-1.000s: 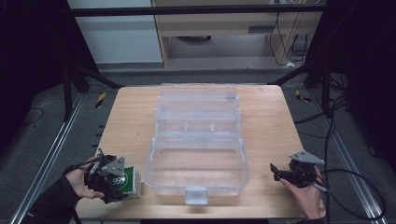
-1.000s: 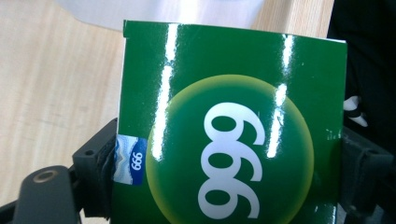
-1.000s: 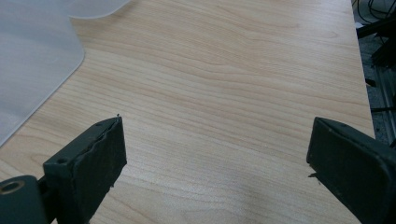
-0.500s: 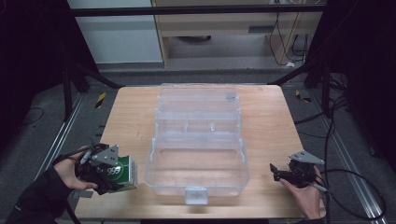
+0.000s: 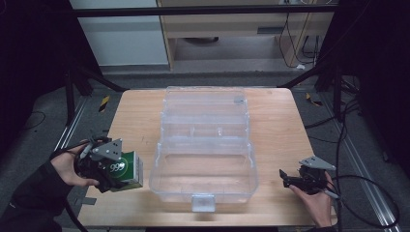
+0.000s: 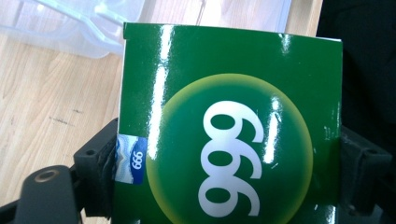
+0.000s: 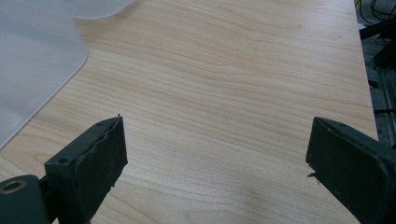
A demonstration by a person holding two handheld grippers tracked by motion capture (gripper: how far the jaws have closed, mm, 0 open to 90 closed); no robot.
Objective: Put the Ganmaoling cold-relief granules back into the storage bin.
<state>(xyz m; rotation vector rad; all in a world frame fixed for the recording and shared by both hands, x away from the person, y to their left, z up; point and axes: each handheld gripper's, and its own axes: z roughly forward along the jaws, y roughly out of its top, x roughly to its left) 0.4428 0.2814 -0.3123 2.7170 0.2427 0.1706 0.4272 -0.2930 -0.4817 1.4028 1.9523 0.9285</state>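
Left claw (image 5: 116,174) clenched on a green carton (image 6: 229,126) marked "999", jaws bearing on its two opposite side faces, at about 8 o'clock on the tabletop (image 5: 275,125), just beside the near-left corner of the clear plastic case (image 5: 205,159); whether the carton rests on the wood or hangs just above it cannot be told. Case lies open at centre, its compartments looking empty. Right claw (image 5: 290,180) released, jaws spread wide over bare wood at about 4 o'clock, apart from the case. Judgement: carton looks light, thin-walled card with glossy print, so likely slick and easily dented under a hard squeeze; moderate pressure across the narrow sides, near mid-height, seems best. The case looks stiff but light and may slide if nudged.
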